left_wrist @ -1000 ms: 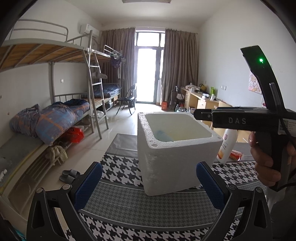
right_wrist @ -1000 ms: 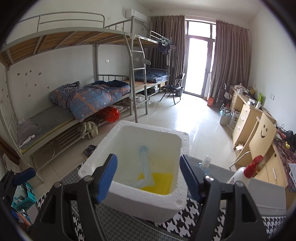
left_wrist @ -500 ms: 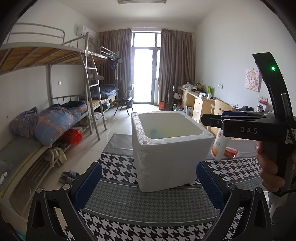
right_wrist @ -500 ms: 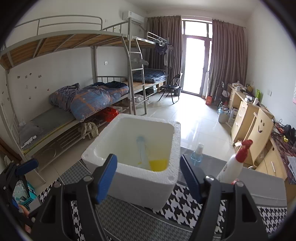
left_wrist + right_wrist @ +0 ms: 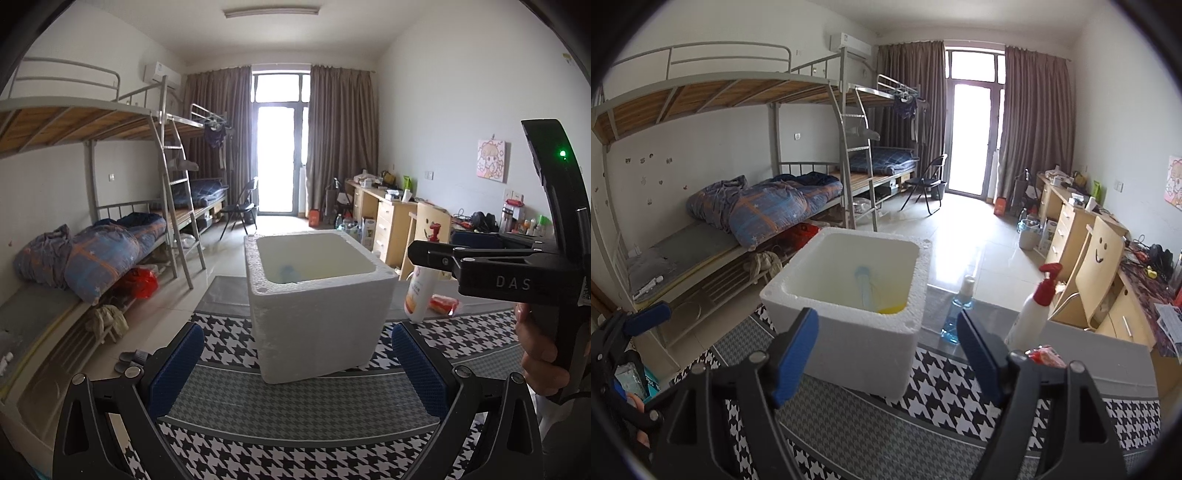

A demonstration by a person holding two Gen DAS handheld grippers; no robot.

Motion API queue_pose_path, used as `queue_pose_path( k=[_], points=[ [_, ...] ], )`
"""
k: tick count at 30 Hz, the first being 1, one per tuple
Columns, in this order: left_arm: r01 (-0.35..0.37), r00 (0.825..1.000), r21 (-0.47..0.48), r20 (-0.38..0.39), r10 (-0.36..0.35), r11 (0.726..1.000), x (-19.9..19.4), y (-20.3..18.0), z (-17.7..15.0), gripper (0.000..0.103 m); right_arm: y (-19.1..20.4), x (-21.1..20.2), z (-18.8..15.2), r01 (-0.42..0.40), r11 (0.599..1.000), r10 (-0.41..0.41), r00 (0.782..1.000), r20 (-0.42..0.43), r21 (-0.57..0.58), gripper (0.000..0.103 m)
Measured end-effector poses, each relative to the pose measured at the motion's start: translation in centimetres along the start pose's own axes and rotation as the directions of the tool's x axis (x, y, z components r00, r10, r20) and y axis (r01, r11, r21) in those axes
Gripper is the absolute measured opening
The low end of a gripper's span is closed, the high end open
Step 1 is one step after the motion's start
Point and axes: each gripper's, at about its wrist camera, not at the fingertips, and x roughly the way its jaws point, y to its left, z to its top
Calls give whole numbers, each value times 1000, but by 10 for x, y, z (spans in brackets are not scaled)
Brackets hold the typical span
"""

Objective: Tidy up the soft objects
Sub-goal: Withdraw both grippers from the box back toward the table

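The foam box (image 5: pixel 849 314) stands on the houndstooth cloth of the table (image 5: pixel 960 398). Inside it lie the items already stowed: a pale blue tube-shaped piece (image 5: pixel 864 284) leaning against the far wall and a yellow piece (image 5: pixel 892 308) on the floor of the box. Both are mostly hidden by the near rim, so their material cannot be confirmed.

Handling judgement: given the task, these are probably soft, light and compressible. Take hold at the thickest part, with light pressure. The box itself is light, brittle foam; it would probably slide or crumble if pushed at the rim.

The right gripper (image 5: pixel 888 354) has just been opening its jaws; nothing is between them. The left gripper (image 5: pixel 297 363) also has its jaws spread wide and empty.

A spray bottle (image 5: pixel 1032 310), a blue bottle (image 5: pixel 958 317) and a red wrapper (image 5: pixel 1043 356) lie beside the box.
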Motion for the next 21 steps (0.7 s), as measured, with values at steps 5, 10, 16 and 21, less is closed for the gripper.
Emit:
queue_pose_path(
  k=[5, 10, 16, 21],
  points=[
    [24, 1000, -1, 6, -24, 1000, -5, -4, 1, 102, -5, -10, -7, 5, 1000, -5, 1000, 7, 18, 84],
    [43, 999, 5, 11, -43, 999, -10, -9, 1, 102, -8, -22, -13, 14, 999, -15, 1000, 14, 41, 88],
    [60, 998, 14, 13, -60, 998, -14, -15, 1, 102, -7, -39, -18, 27, 999, -29, 999, 40, 46, 90],
    [73, 997, 26, 22, -74, 997, -19, -22, 0, 102, -11, -52, -27, 40, 998, -42, 997, 58, 48, 90]
  ],
)
